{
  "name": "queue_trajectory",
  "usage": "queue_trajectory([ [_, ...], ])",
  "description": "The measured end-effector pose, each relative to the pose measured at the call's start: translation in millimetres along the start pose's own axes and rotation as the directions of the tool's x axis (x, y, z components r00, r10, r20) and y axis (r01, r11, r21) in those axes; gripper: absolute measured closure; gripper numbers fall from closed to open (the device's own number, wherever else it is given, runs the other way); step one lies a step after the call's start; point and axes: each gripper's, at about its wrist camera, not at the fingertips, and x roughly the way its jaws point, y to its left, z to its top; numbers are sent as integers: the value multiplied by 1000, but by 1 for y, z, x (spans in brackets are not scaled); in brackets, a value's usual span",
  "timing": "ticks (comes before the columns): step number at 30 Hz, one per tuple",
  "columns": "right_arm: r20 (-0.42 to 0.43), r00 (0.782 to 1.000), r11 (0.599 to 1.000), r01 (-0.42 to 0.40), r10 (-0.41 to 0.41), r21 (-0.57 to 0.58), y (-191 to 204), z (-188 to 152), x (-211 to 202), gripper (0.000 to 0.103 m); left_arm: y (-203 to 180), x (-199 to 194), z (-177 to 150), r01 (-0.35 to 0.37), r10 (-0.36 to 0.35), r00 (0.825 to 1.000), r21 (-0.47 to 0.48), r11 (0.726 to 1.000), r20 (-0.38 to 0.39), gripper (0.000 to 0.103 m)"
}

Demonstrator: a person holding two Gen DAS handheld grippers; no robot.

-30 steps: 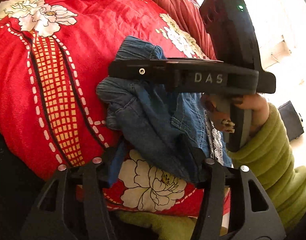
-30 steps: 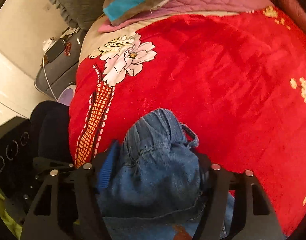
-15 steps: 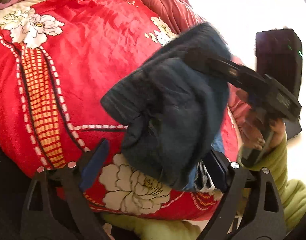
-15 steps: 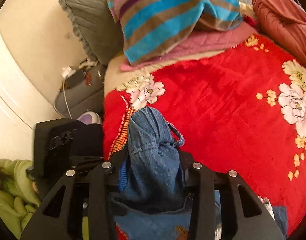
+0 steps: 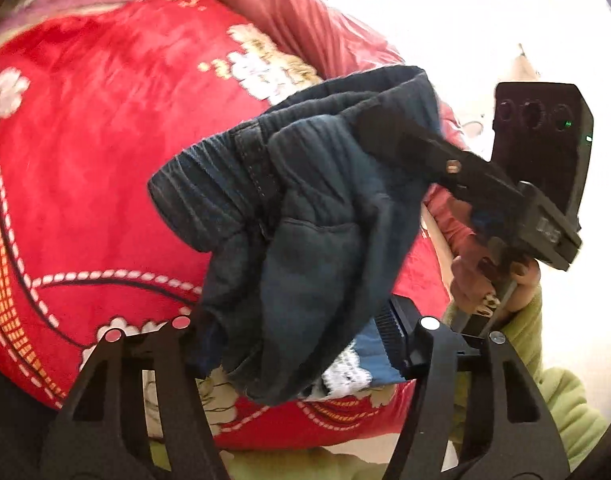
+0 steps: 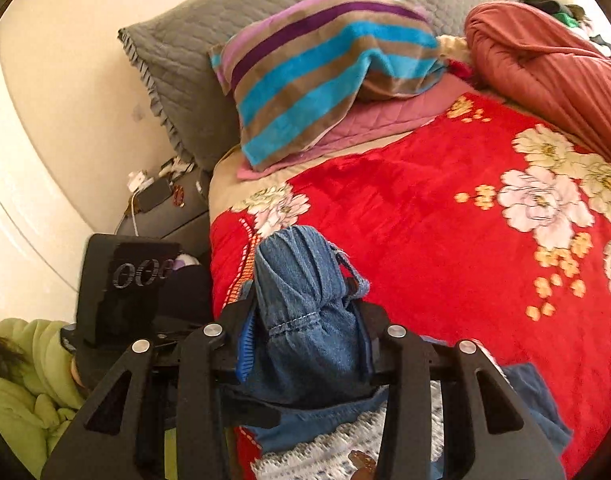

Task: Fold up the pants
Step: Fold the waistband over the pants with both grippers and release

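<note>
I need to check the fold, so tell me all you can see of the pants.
The pants are blue denim, bunched into a thick wad with stitched seams, a belt loop and a ribbed waistband. They are lifted off the red blanket. The right gripper is clamped on the wad, pads pressing both sides. In the left view the cloth looks darker and hangs between the left gripper's jaws, which have just been closing; whether they pinch it is unclear. White lace trim shows beneath.
</note>
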Motion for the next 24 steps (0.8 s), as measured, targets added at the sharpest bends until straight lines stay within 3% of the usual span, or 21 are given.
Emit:
queue_trajectory([
  [2, 46, 999, 999, 26, -27, 27, -8, -6, -18, 56, -15, 2, 0, -8, 7, 1000, 50, 999, 7, 49],
  [5, 117, 990, 993, 62, -74, 103, -26, -23, -49, 36, -42, 13, -8, 17, -13, 1000, 148, 989, -23, 49],
  [6, 144, 981, 982, 112, -134, 150, -35, -34, -63, 24, -50, 20, -12, 27, -19, 999, 178, 984, -47, 49],
  [7, 156, 969, 968, 158, -190, 192, -43, -45, -75, 20, -55, 26, -19, 37, -22, 997, 205, 978, -72, 46],
  [8, 153, 955, 943, 211, -255, 257, -55, -60, -87, 20, -61, 36, -27, 47, -23, 994, 233, 971, -103, 44],
  [11, 117, 936, 881, 263, -332, 393, -76, -100, -105, 18, -66, 54, -42, 50, -5, 988, 288, 956, -155, 44],
  [15, 50, 941, 832, 270, -334, 485, -84, -138, -101, 16, -67, 60, -48, 23, 34, 986, 332, 943, -166, 44],
  [18, 20, 953, 825, 251, -302, 507, -85, -148, -88, 10, -68, 56, -56, 16, 47, 983, 337, 941, -177, 44],
  [20, -27, 963, 826, 246, -270, 508, -84, -150, -70, 10, -71, 57, -61, 6, 60, 982, 348, 938, -180, 44],
  [22, -41, 974, 845, 213, -222, 491, -78, -143, -56, 60, -75, 54, -67, -2, 73, 980, 361, 933, -183, 43],
  [24, -10, 974, 874, 207, -226, 440, -63, -135, -58, 63, -78, 55, -71, -12, 91, 978, 383, 924, -188, 41],
])
